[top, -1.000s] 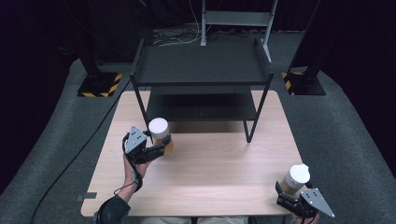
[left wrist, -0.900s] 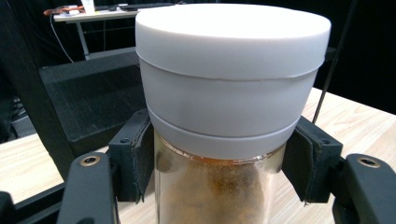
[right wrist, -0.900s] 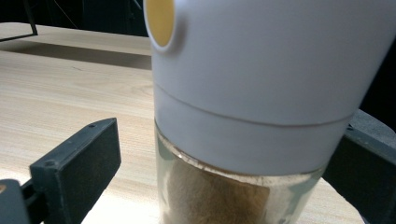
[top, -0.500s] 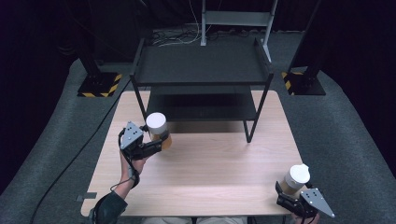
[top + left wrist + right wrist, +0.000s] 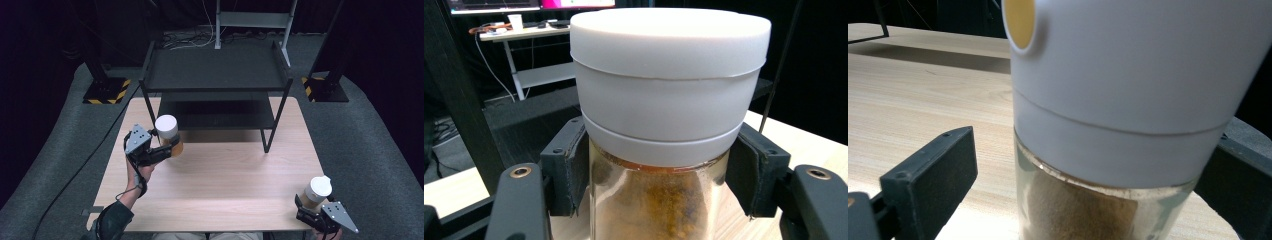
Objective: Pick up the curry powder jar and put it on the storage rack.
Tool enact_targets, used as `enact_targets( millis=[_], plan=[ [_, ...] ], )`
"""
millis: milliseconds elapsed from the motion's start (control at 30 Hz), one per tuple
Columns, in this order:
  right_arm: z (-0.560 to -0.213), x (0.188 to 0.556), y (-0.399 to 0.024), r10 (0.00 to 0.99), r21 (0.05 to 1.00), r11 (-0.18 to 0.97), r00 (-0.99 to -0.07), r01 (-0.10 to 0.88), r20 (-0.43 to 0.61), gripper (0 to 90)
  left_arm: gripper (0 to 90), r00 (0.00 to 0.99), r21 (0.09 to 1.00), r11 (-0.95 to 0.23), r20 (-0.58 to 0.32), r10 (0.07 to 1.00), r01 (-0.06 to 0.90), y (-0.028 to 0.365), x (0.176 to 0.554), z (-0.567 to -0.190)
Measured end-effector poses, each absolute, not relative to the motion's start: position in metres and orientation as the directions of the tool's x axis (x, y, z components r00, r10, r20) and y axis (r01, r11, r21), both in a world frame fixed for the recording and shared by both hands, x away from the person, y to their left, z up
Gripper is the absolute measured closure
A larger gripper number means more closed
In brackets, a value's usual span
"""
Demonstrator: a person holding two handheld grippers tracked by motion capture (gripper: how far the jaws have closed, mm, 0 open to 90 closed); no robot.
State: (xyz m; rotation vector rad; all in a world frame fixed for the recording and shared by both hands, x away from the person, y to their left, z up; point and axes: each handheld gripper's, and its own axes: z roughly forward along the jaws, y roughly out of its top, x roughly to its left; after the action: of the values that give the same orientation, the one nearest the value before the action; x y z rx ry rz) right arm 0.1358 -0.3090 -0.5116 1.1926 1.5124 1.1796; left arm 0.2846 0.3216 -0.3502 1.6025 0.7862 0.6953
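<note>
Gripping a white-lidded jar (image 5: 168, 134) of brown powder just below its lid, the left tongs (image 5: 159, 151) now sit nearer the black shelf rack (image 5: 216, 75) than a second ago, suggesting a lift toward a shelf. At lower right, the right tongs (image 5: 314, 212) bracket a second jar (image 5: 316, 192); contact uncertain. Pale wooden bench (image 5: 225, 175); grey carpet, dark surroundings.

We see two glass jars, each with a white cap and brown powder inside. The left jar (image 5: 168, 134) stands upright at the table's left, near the shelf's front leg, clamped just under its flat round cap. The right jar (image 5: 316, 192) sits at the near right corner, upright, and its taller cap has a small yellow round spot on the side.
</note>
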Motion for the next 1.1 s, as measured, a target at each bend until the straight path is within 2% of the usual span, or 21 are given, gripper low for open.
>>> enact_targets(
  millis=[1100],
  plan=[
    [-0.51, 0.137, -0.309, 0.981, 0.978, 0.099, -0.18, 0.183, -0.065, 0.0, 33.6, 0.636, 0.992, -0.098, 0.027, 0.772, 0.076, 0.332, 0.295, -0.304]
  ],
)
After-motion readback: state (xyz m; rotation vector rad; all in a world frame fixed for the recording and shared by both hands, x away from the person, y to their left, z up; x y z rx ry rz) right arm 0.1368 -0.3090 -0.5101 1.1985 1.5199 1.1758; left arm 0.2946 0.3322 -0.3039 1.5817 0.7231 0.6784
